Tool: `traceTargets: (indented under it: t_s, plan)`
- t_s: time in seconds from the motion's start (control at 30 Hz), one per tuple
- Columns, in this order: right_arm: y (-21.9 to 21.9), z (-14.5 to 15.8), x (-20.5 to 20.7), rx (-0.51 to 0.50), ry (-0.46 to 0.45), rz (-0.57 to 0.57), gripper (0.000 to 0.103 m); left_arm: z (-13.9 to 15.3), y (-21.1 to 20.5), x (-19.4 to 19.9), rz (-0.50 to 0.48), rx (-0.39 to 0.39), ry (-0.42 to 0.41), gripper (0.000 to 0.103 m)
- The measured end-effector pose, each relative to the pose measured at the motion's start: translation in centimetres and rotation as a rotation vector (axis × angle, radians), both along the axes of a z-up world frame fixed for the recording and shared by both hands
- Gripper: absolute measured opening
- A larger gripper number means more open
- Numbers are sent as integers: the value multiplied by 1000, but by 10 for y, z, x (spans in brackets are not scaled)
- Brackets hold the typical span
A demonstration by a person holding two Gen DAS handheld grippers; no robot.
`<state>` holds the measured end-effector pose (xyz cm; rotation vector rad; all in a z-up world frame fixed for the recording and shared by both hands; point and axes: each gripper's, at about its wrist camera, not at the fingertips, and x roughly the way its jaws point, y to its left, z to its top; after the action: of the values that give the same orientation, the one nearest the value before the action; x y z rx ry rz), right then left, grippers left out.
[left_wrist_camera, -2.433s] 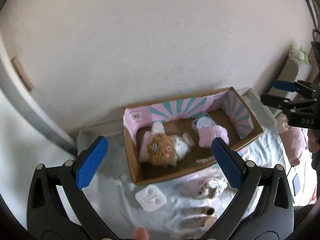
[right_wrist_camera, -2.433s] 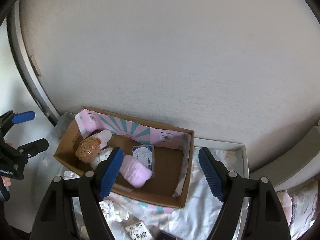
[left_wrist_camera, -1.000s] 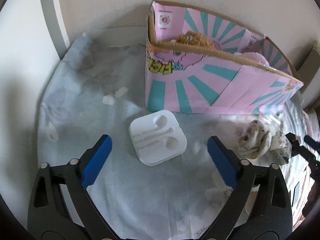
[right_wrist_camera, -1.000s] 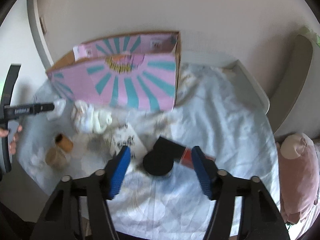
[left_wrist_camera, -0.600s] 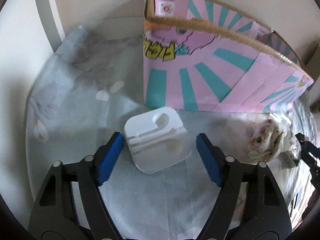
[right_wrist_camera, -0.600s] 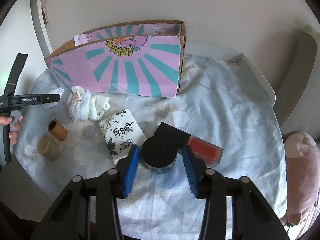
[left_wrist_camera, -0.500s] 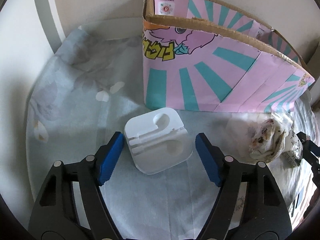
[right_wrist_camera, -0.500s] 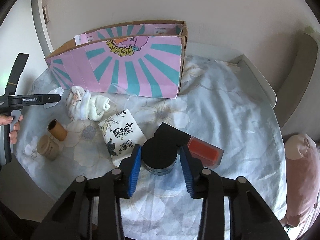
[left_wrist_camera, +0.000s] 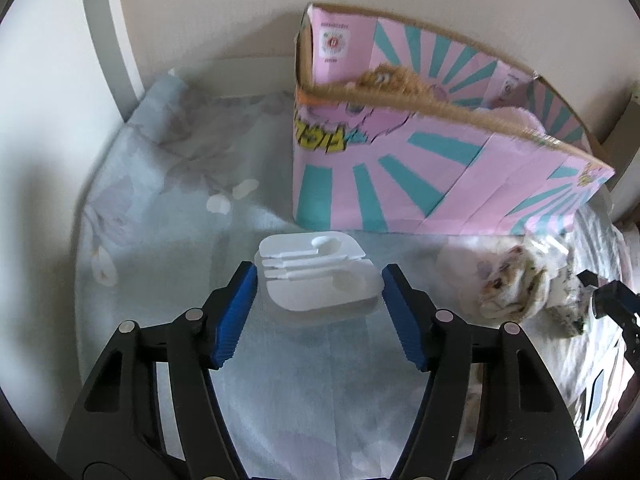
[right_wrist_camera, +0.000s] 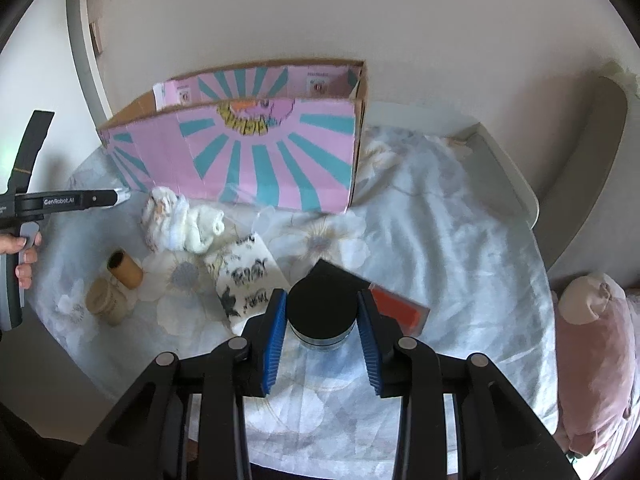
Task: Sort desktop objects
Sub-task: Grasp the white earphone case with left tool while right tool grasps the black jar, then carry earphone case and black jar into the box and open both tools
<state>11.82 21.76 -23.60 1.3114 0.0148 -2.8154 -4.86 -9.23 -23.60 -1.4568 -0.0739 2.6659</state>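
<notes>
Both tools are set low over the floral-cloth surface (right_wrist_camera: 460,216), each straddling its own item, which reads as two pick-ups being readied for the pink-and-teal cardboard box (right_wrist_camera: 256,160). Left tool (left_wrist_camera: 316,300): jaws closing, white moulded earphone tray (left_wrist_camera: 316,276) between the blue pads; the pads sit just beside its side edges, contact not yet evident, so no grip. The tray lies flat in front of the box's left corner: glossy white plastic, rounded corners, recessed channels and a round well. Right tool (right_wrist_camera: 322,320): jaws closing on a black-lidded round jar (right_wrist_camera: 322,312), pads pressed against the lid's sides. The jar stands upright well in front of the box's right end: matte black cap over a clear or grey glass base. Behind the jar, touching or overlapping it, lies a black-and-red flat case (right_wrist_camera: 380,304). A fuzzy brown toy (left_wrist_camera: 388,78) shows above the box rim, so the box looks like the sorting destination.
</notes>
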Motion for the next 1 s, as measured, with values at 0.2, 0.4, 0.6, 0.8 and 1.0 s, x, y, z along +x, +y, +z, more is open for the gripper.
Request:
traceTargets:
  t_s: [0.2,0.4,0.6,0.8,1.0]
  plan:
    - [0,31,-7,5,41,12,32,33,3,3,-5,23,33,61]
    - [-2,67,-16,-17,94,41,32,78,7,20,-7,55,79,61]
    - [-8,97,-33,-47,123,74,32,118,15,18,-18,70,143,61]
    - [-22,122,-62,-78,123,135,32,153,25,3,-45,71,219,61]
    - [-45,140,-100,-55,100,215,32,166,34,-26,-68,86,238,61]
